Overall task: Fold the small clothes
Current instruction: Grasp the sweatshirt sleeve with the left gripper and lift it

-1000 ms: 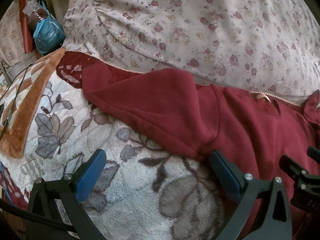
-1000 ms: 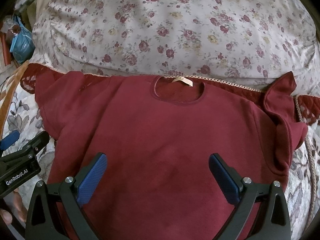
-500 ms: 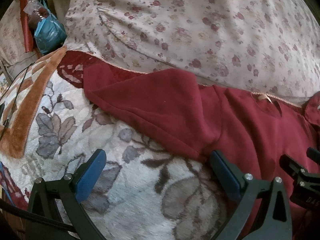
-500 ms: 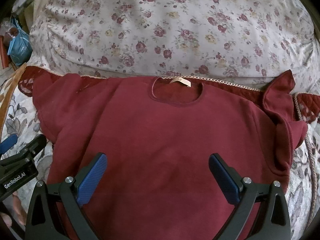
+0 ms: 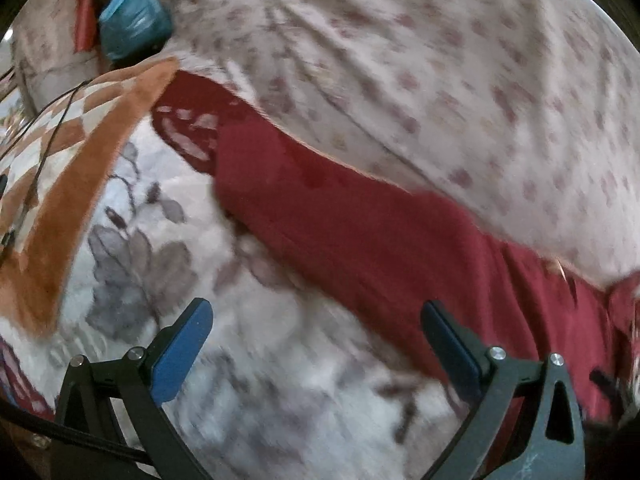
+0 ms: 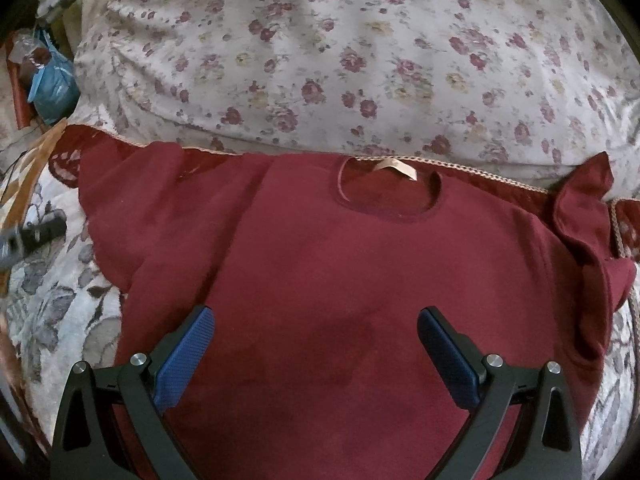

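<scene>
A dark red sweatshirt [image 6: 344, 272] lies flat, front up, on a leaf-patterned blanket [image 6: 60, 300], its neck hole and tan label [image 6: 394, 168] toward a flowered pillow. Its left sleeve [image 5: 360, 232] stretches out flat; its right sleeve [image 6: 592, 216] is bunched and folded. My right gripper [image 6: 316, 344] is open and empty above the shirt's lower chest. My left gripper [image 5: 316, 340] is open and empty above the blanket, just below the left sleeve; it also shows blurred in the right wrist view [image 6: 36, 236].
A large flowered pillow [image 6: 360, 60] fills the back. A blue plastic bag [image 5: 132, 28] and red items lie at the far left. An orange-and-white checked blanket edge [image 5: 60, 200] with a thin black cable runs along the left side.
My left gripper has swung left and away from the shirt body, the view now blurred. My right gripper has shifted slightly back; the shirt has not moved.
</scene>
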`<state>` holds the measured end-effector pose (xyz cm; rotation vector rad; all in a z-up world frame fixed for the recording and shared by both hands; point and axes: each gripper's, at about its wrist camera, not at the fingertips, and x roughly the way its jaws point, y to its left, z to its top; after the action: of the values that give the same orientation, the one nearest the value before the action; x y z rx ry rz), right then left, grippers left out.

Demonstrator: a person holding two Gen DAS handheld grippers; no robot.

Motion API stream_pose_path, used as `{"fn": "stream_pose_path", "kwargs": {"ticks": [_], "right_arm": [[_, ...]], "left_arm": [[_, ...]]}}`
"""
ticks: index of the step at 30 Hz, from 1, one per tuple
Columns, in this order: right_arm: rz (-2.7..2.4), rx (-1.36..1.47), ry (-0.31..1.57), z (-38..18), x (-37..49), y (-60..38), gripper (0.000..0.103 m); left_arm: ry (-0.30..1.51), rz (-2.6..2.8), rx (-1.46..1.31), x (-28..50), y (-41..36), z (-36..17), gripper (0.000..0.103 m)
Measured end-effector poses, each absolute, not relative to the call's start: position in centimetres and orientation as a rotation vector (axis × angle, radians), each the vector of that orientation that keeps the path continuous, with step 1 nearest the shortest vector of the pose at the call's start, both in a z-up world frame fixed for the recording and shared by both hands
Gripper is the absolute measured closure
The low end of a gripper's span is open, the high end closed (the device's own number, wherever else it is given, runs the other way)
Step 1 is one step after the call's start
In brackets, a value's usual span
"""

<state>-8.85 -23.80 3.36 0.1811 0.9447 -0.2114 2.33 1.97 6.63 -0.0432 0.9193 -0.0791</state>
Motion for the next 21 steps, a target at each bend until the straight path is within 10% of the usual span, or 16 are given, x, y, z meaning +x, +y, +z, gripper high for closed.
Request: {"fn": "stream_pose_path", "kwargs": {"ticks": [14, 21], "right_arm": [[-0.115, 0.195, 0.994, 2.2, -8.7, -23.2, 0.000], [-0.082, 0.213, 0.996, 2.4, -8.4, -23.1, 0.000]], "left_arm": [[0.884, 0.164, -0.051, 15.9, 7.5, 3.8, 0.027], [0.964, 0.156, -0.055, 19.8, 7.2, 1.2, 0.083]]}}
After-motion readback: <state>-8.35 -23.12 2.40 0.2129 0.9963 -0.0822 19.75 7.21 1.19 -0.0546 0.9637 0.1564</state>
